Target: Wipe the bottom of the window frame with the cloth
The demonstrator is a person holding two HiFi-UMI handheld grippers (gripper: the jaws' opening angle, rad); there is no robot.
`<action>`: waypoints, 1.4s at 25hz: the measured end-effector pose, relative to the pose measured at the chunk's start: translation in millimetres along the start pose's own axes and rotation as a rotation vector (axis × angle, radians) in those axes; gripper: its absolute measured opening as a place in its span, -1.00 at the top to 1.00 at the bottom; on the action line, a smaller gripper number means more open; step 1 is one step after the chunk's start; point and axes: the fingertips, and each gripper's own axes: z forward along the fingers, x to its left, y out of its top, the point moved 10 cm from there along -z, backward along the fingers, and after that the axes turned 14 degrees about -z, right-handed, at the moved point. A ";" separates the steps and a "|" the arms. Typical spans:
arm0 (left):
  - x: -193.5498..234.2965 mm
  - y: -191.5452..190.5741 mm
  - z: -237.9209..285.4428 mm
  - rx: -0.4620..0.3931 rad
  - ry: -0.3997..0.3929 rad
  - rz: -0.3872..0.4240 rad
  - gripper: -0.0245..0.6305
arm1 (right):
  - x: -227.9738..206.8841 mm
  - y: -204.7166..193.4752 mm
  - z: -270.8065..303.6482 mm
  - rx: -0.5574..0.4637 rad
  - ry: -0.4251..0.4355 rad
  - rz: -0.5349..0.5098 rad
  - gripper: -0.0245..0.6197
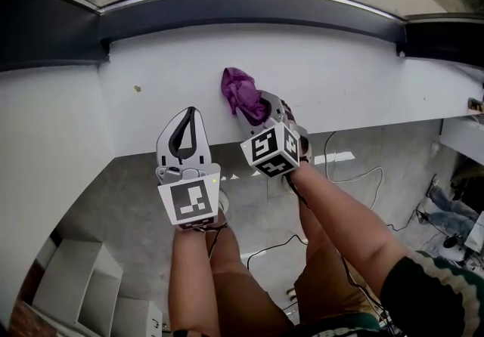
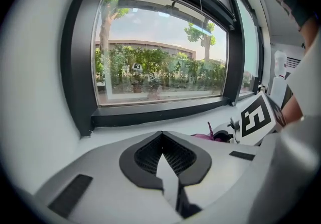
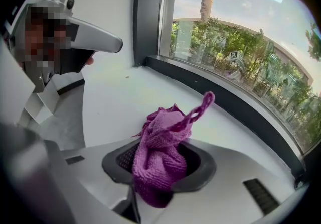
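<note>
A purple cloth is bunched up in my right gripper, which is shut on it over the white sill. In the right gripper view the cloth fills the jaws, and a twisted end sticks up. The dark bottom of the window frame runs along the sill's far edge, a short way beyond the cloth. My left gripper hovers at the sill's near edge, left of the cloth, shut on nothing. Its pads meet at the tips. From the left gripper view the cloth peeks out beside the right gripper's marker cube.
A dark vertical frame post closes the window's left end, against a white wall. Below the sill lies grey floor with cables and white boxes. A small speck marks the sill.
</note>
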 end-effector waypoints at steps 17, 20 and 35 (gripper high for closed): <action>100.4 -4.1 -48.2 -0.031 0.108 -0.053 0.90 | 58.3 93.6 44.6 -0.043 0.066 -0.099 0.44; 113.6 -5.8 -56.3 -0.032 0.125 -0.060 0.90 | 69.5 110.6 52.6 -0.057 0.086 -0.119 0.44; 152.1 -7.0 -85.2 -0.023 0.158 -0.053 0.90 | 119.6 182.3 85.7 -0.130 0.216 -0.189 0.44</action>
